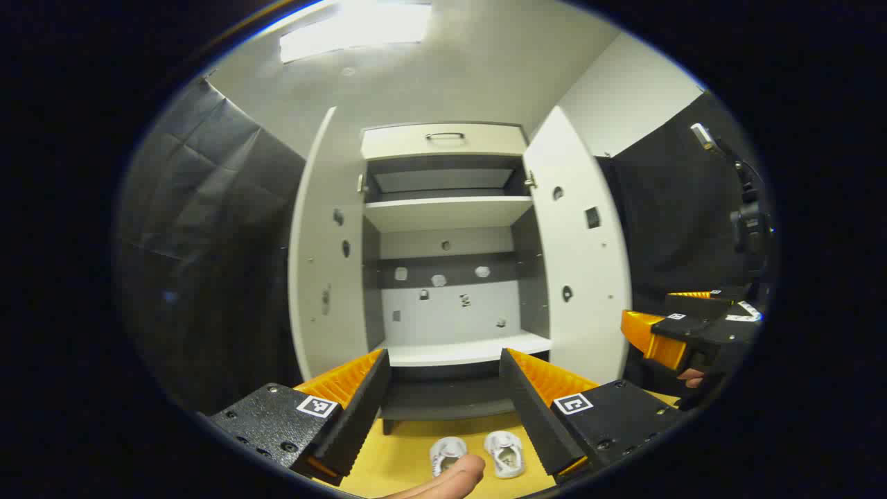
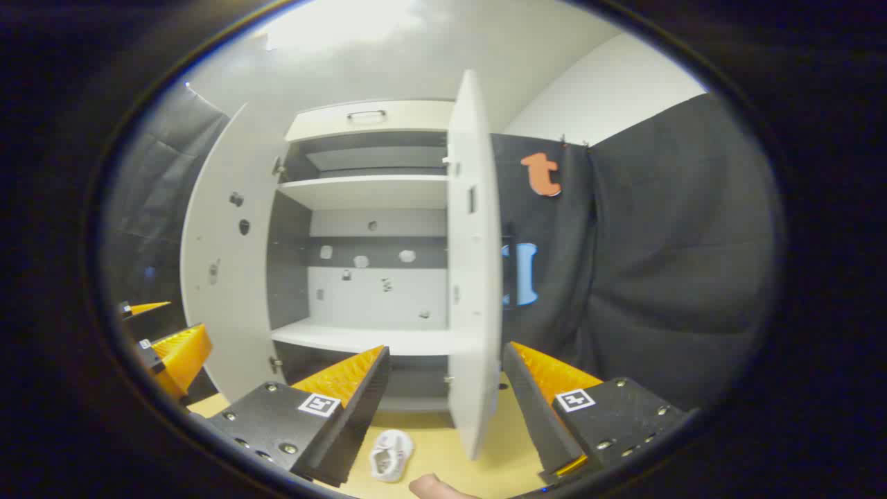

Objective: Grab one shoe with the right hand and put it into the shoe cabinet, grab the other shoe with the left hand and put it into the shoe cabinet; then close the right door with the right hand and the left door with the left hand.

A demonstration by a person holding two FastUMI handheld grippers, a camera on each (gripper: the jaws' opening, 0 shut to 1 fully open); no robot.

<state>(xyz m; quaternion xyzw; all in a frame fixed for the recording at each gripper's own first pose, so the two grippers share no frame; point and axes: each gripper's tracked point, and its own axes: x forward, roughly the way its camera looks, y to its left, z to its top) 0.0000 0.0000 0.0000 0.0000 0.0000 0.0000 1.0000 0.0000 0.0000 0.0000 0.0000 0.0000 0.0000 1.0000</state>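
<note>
Two small white shoes (image 1: 477, 454) lay side by side on the yellow floor (image 1: 402, 461) before the white shoe cabinet (image 1: 443, 277), whose two doors stood wide. The left gripper (image 1: 443, 395) hung spread and empty; the right gripper (image 2: 447, 398) likewise. The right gripper view caught one shoe (image 2: 390, 454), the right door (image 2: 475, 263) edge-on, a fingertip (image 2: 433, 486) cut off

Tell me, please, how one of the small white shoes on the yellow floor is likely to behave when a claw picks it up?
The right-hand white shoe looks small and soft-sided, so it is probably light and may squash somewhat between the fingers. Its open top could let a finger slip inside rather than pinch. Sitting flat on the yellow floor beside the other shoe, it seems unlikely to roll.
</note>
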